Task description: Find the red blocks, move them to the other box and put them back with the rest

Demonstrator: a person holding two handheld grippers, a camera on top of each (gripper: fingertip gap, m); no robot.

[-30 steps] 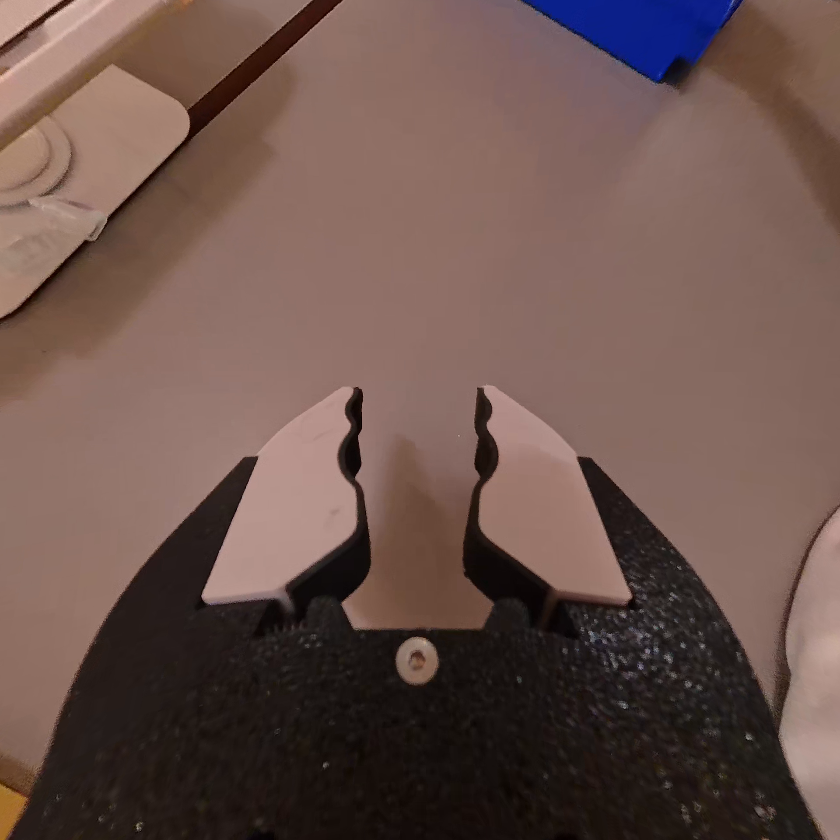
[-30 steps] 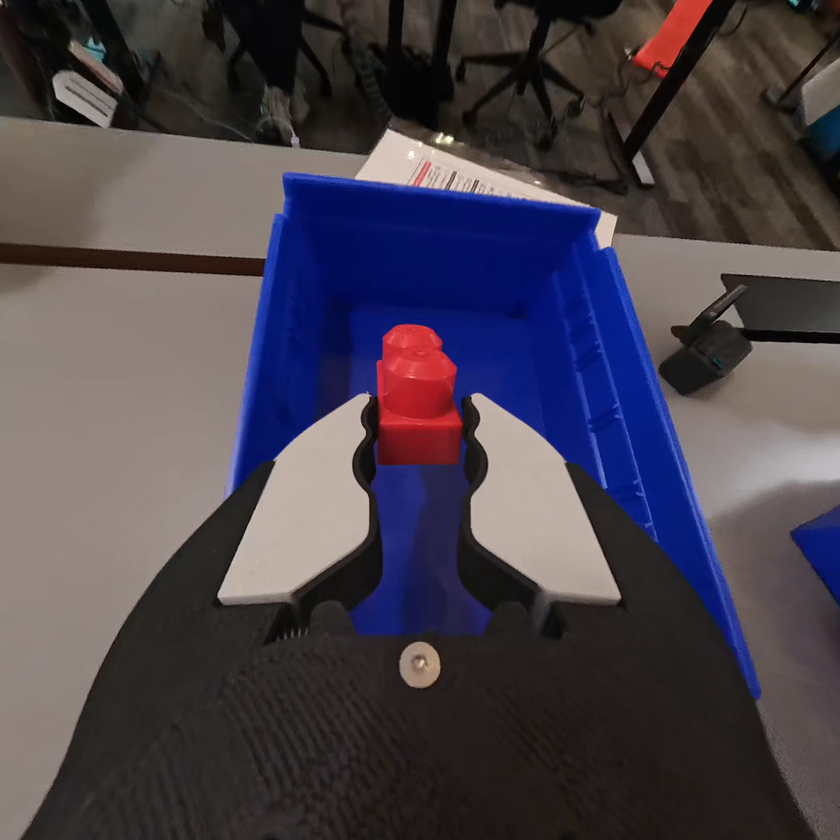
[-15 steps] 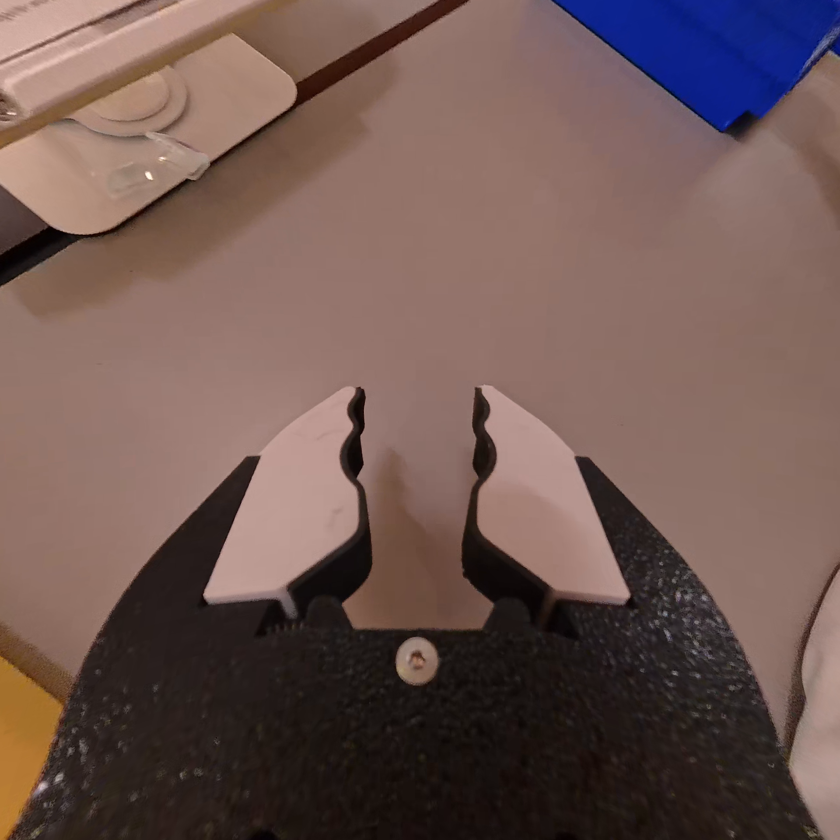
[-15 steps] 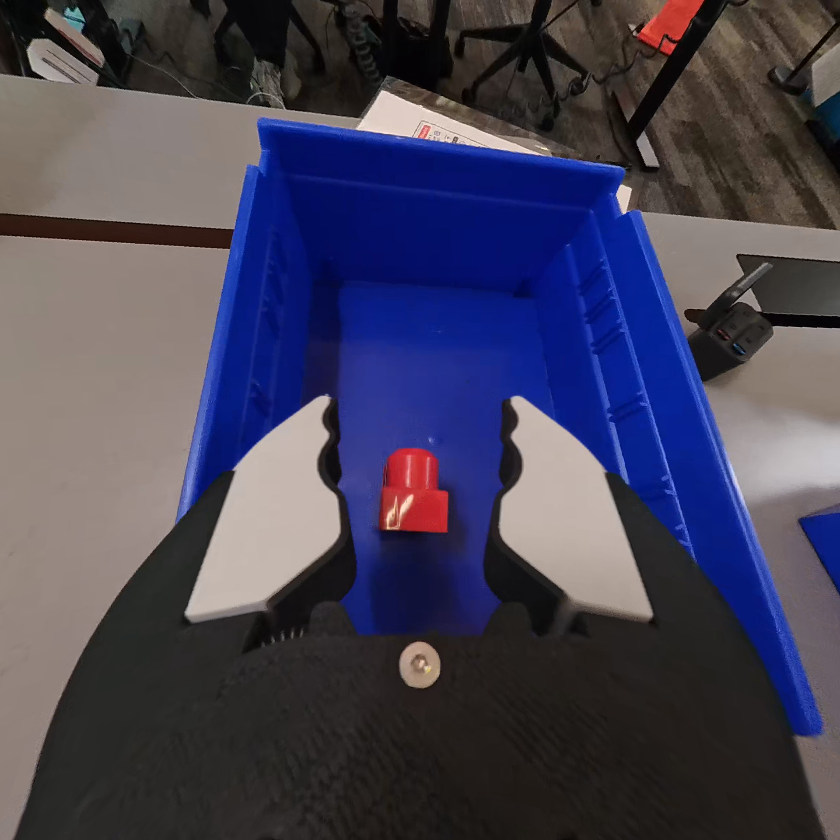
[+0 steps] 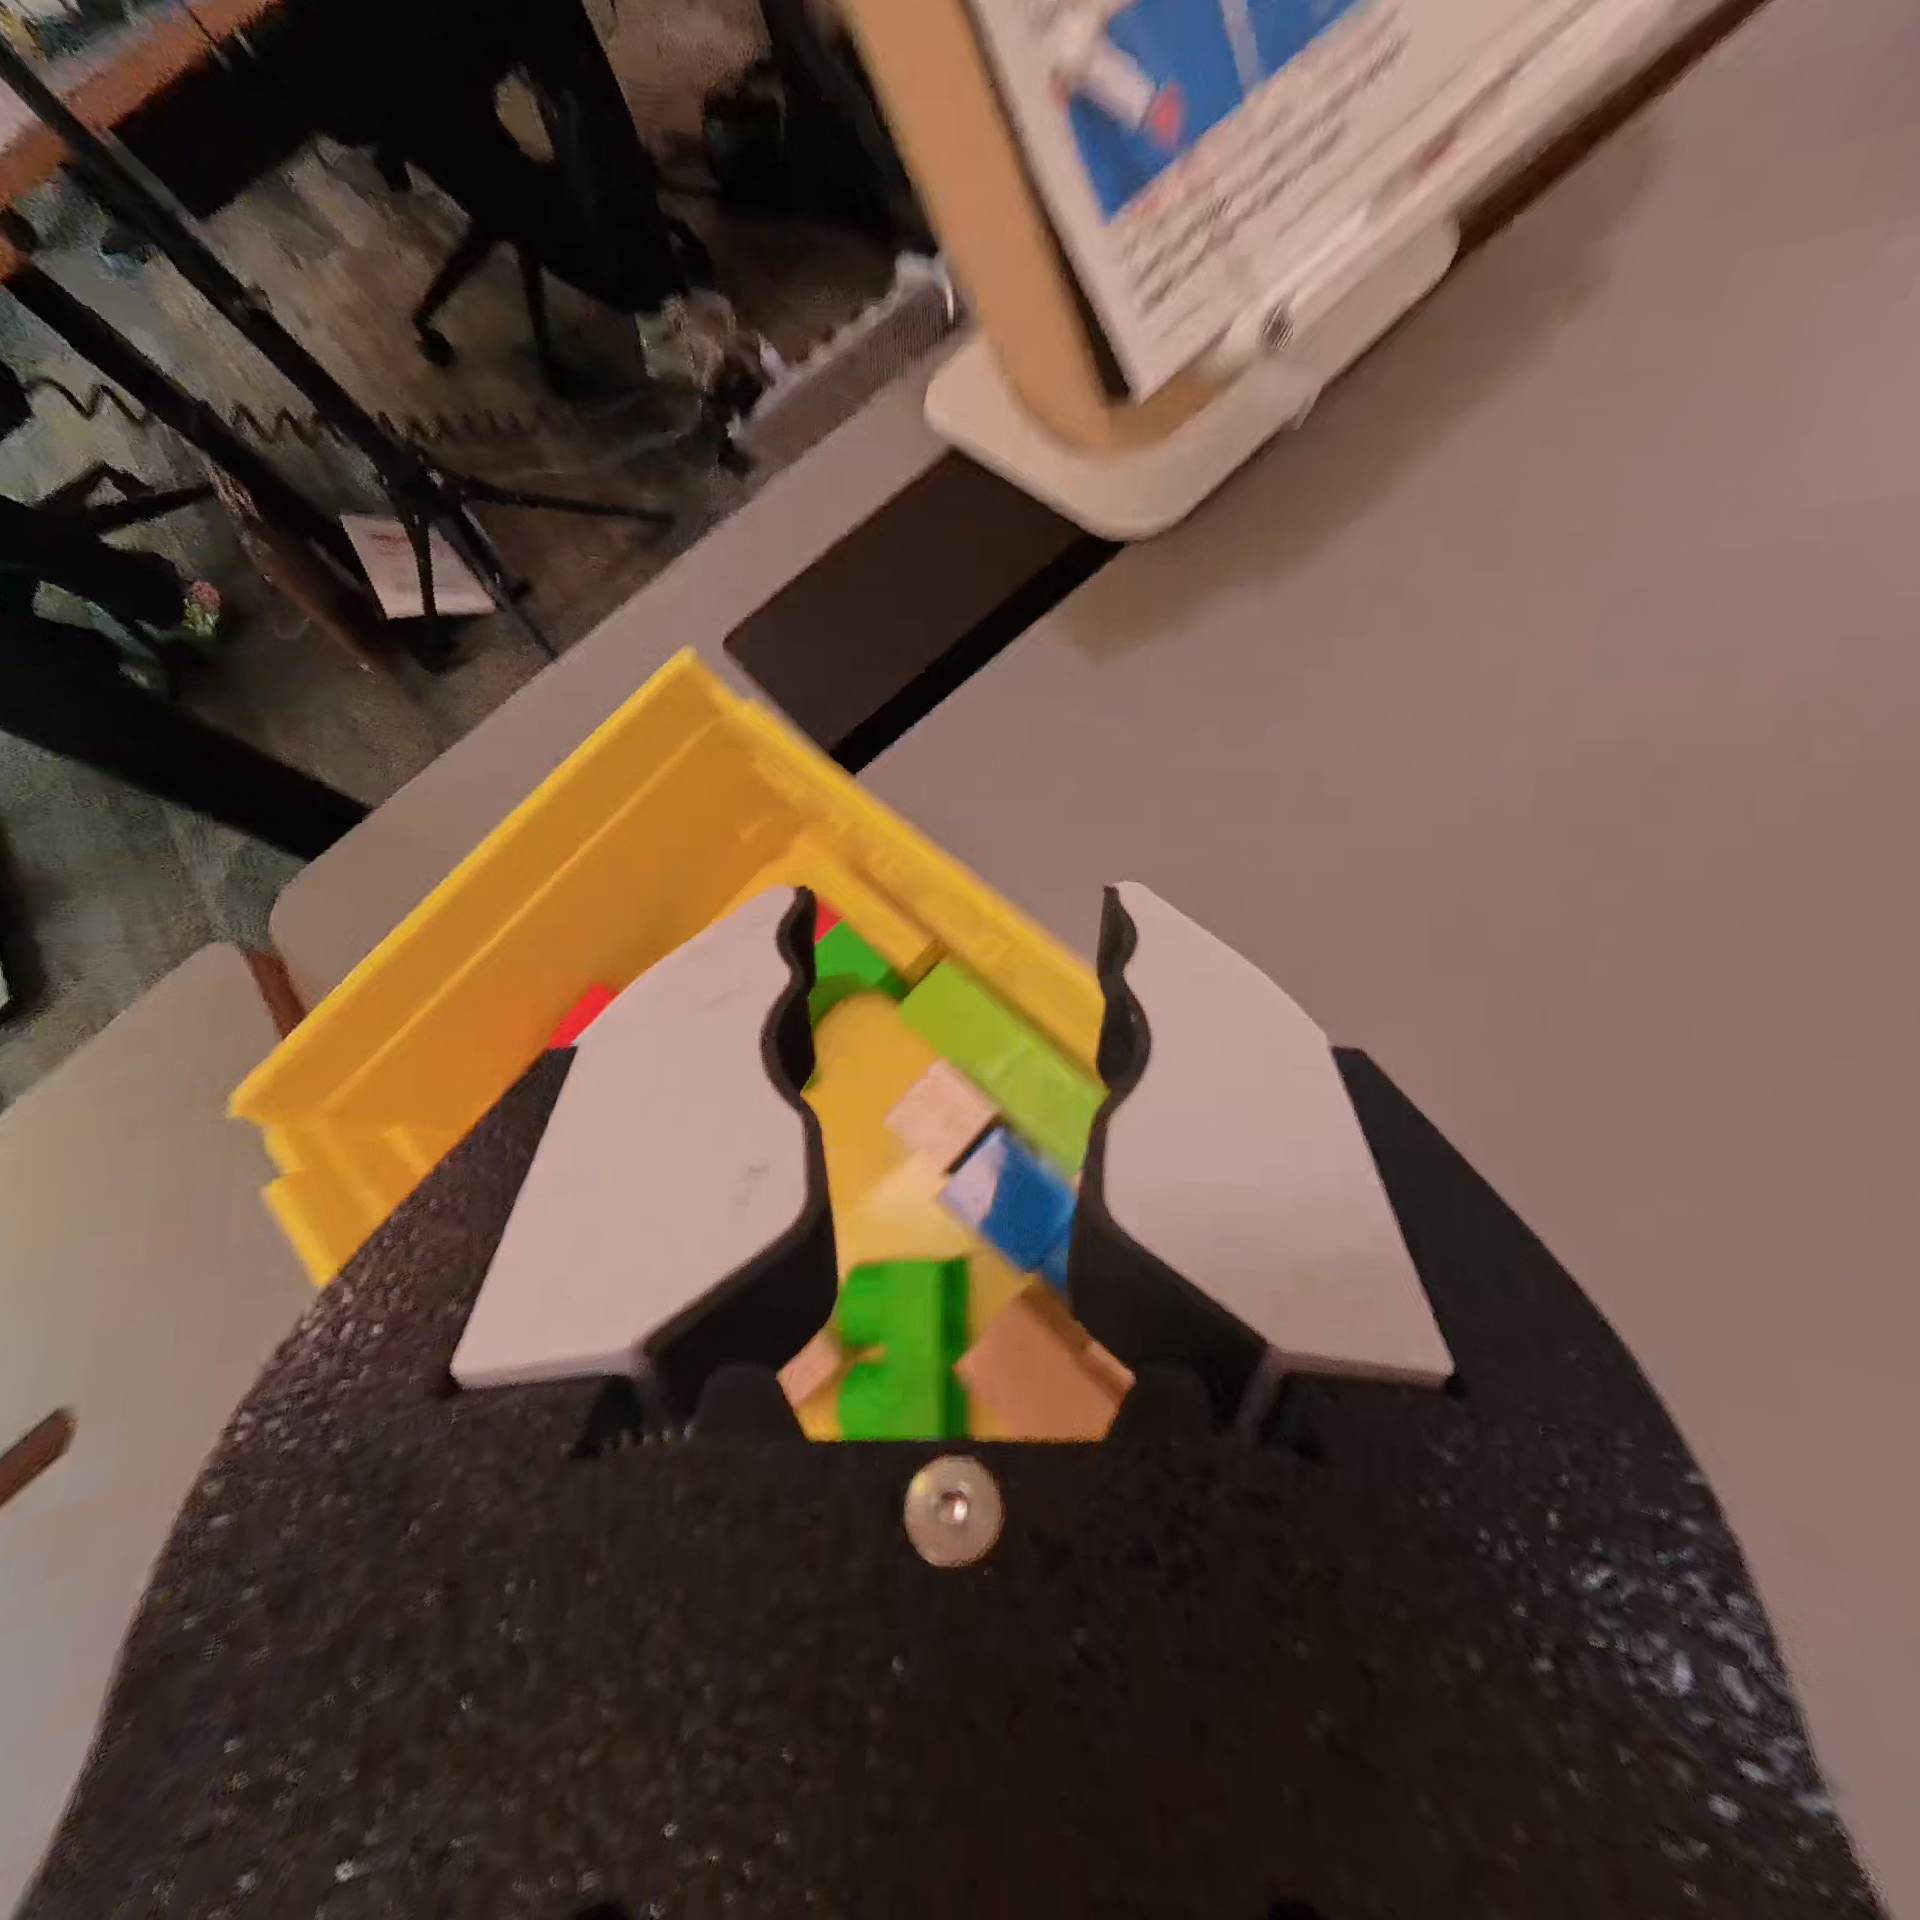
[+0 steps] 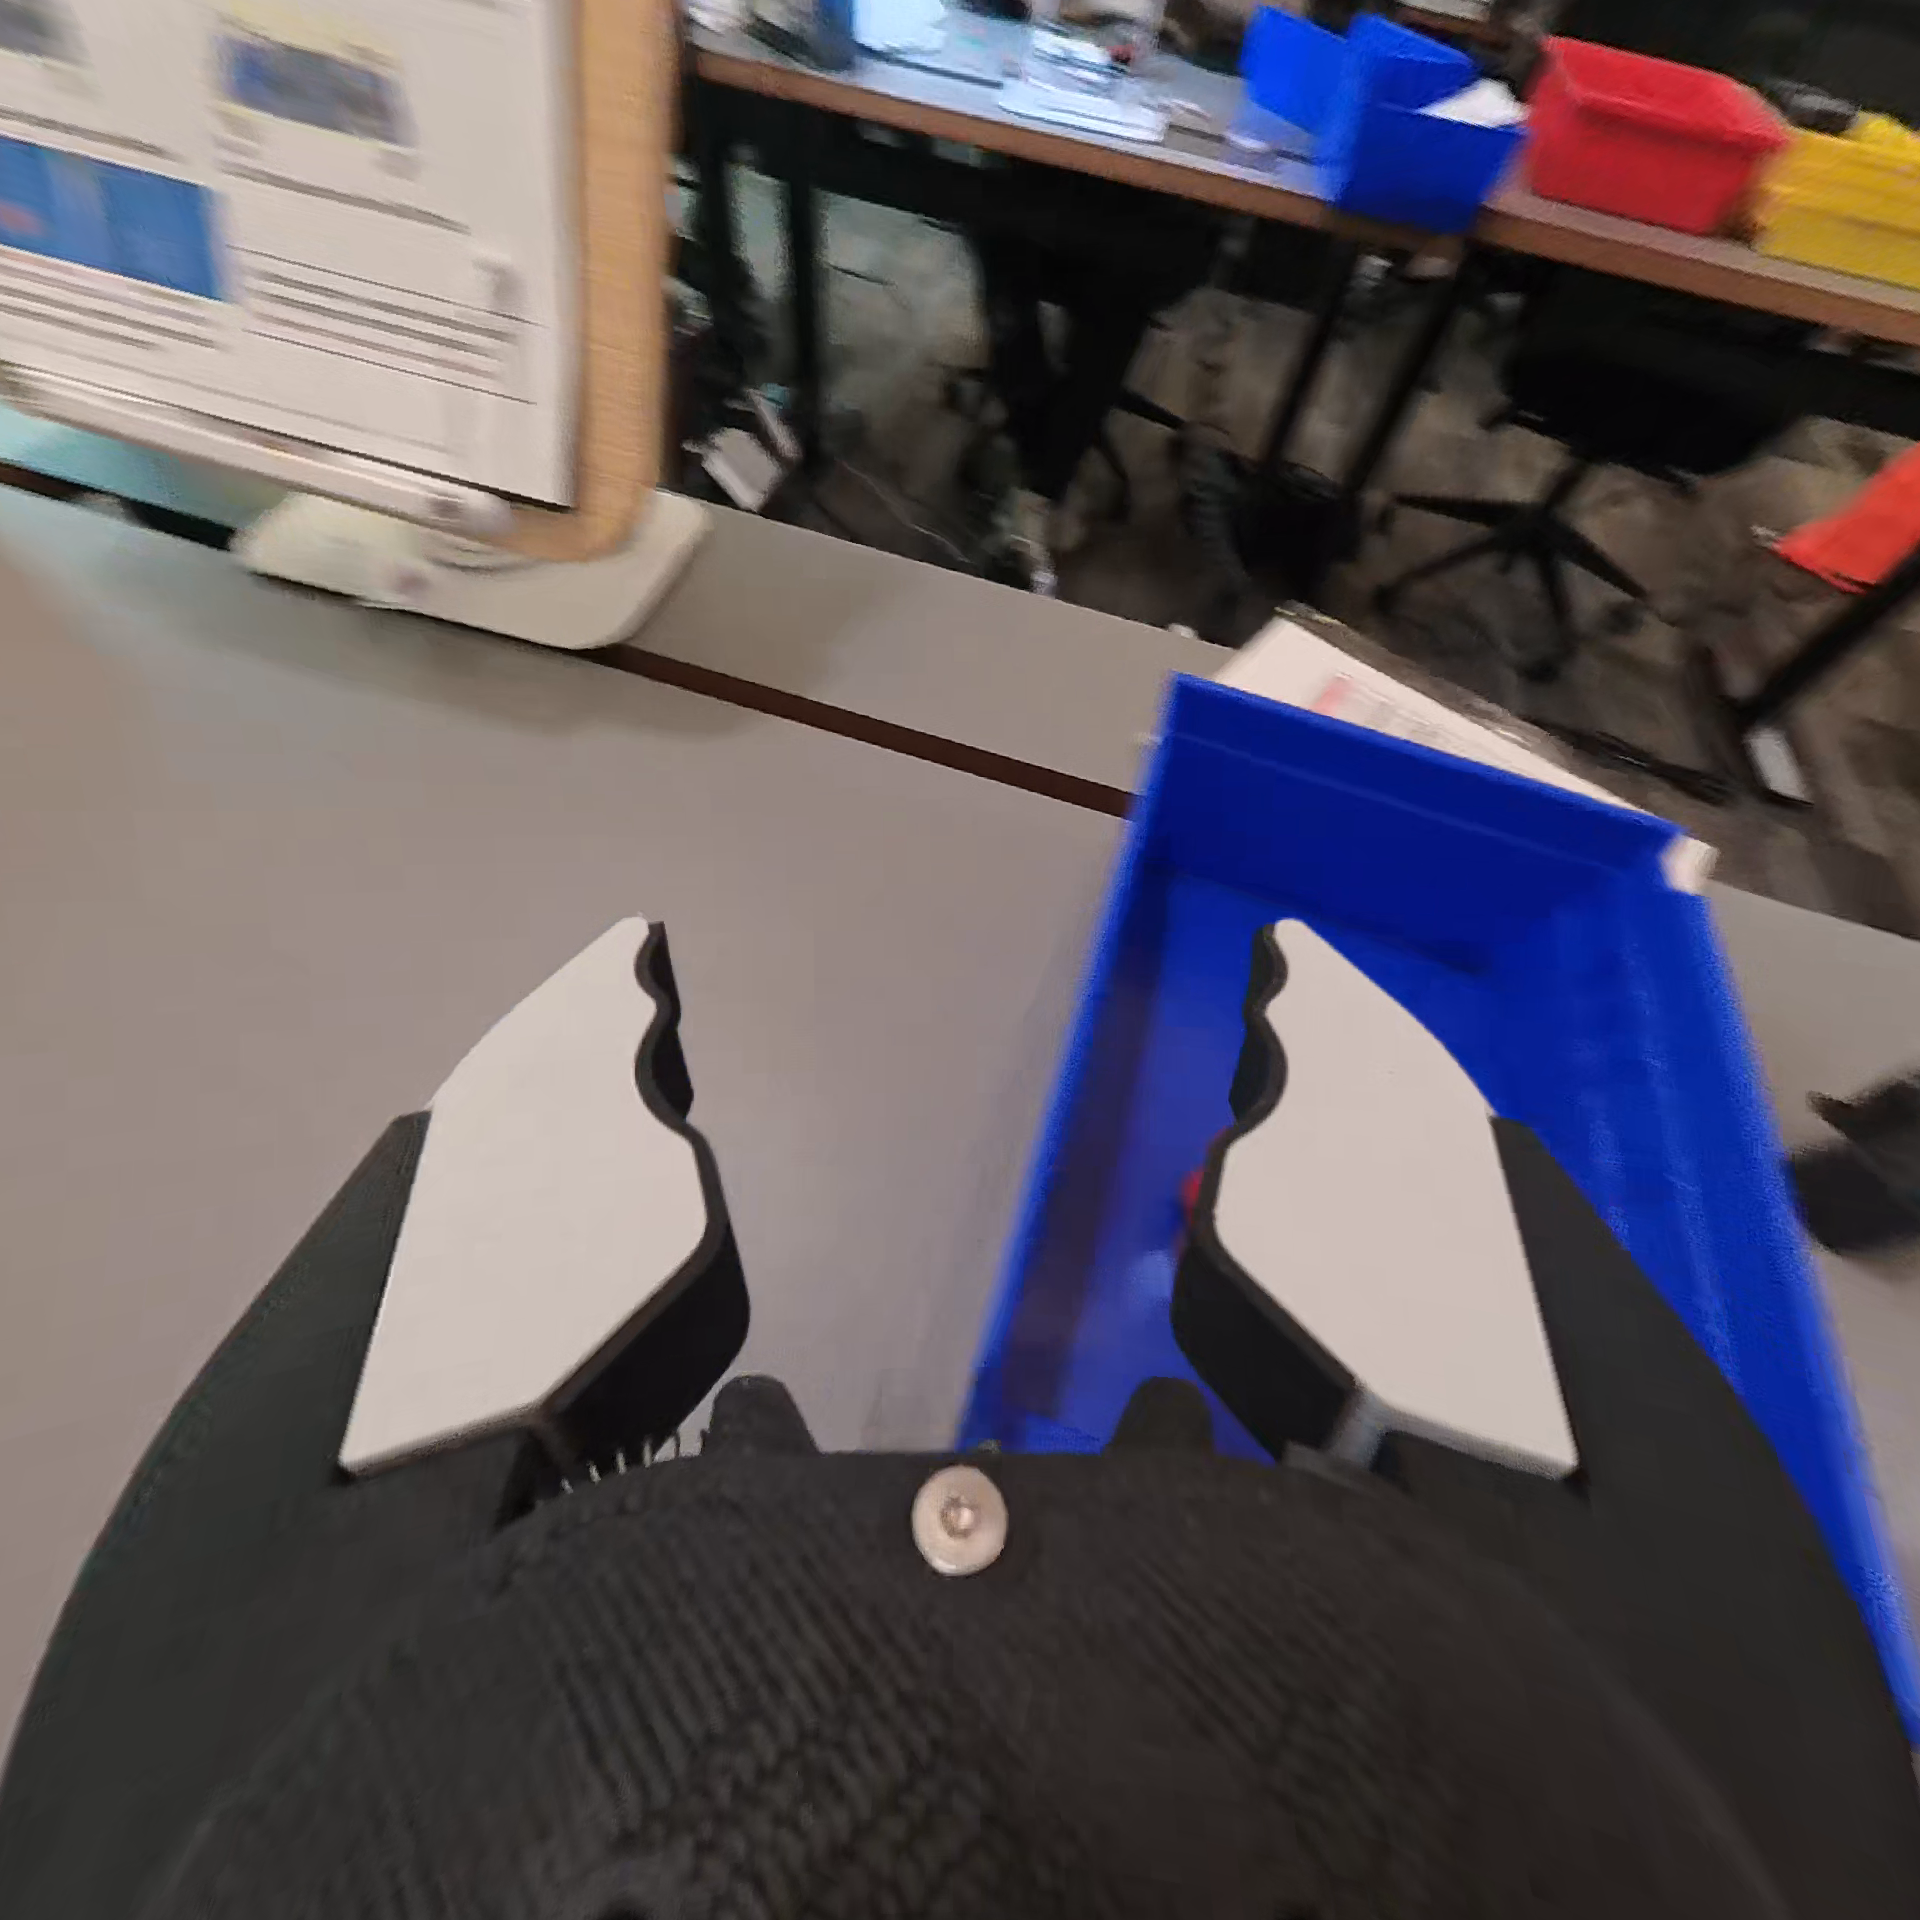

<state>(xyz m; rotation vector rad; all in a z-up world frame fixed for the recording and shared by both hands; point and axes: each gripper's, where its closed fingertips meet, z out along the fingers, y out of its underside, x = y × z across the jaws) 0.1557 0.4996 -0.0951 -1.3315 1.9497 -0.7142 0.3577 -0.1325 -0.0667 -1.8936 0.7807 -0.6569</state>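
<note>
Hovering over the yellow box [image 5: 499,997], left hand-held gripper [image 5: 956,914] gapes empty. Red blocks [image 5: 582,1013] lie half-hidden among the rest; probably light, rigid, slick plastic, best pinched across flat sides.

Yellow box [image 5: 582,914] held green, blue, tan and red blocks [image 5: 584,1013]; the other box [image 6: 1455,873] was blue, worktop [image 6: 520,831] grey.

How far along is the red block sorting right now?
One red block lies in the blue box. Both hand-held grippers, left and right, are open and empty. Red pieces remain among mixed blocks in the yellow box.
</note>
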